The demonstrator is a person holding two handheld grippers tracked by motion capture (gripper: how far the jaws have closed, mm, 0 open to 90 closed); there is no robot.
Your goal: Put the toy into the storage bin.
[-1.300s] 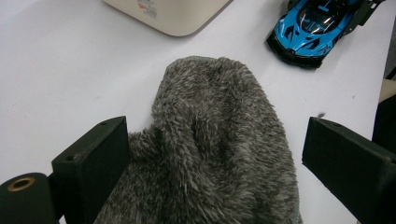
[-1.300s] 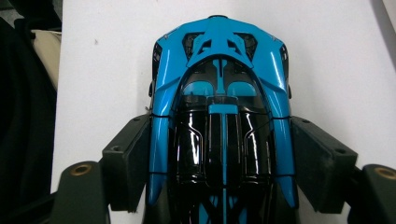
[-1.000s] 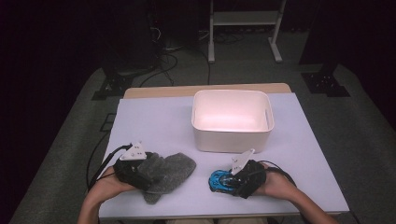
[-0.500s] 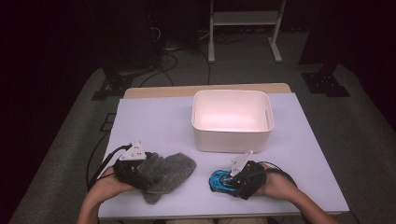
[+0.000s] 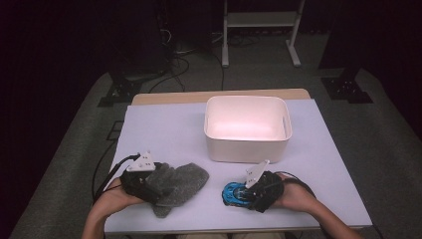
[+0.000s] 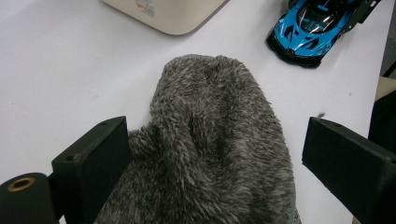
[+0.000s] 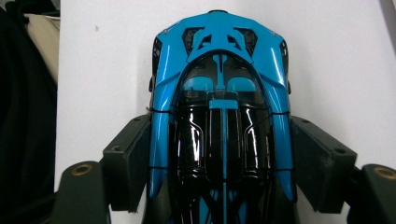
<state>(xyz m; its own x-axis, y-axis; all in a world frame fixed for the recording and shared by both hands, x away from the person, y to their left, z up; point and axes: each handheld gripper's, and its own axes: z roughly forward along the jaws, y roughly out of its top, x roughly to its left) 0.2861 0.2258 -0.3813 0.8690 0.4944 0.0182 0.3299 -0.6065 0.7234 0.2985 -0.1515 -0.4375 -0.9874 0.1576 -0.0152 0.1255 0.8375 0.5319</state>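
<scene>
High view: blue toy car (image 5: 235, 193) near table (image 5: 164, 129) front edge, nose toward 9 o'clock, right gripper (image 5: 249, 191) grasping its sides; left gripper (image 5: 158, 183) released, straddling grey fuzzy sock (image 5: 181, 180); open room at 11 o'clock.

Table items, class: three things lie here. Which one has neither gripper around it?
The white bin. The grey fuzzy cloth lies between the left gripper's jaws, and the blue toy car between the right gripper's.
</scene>
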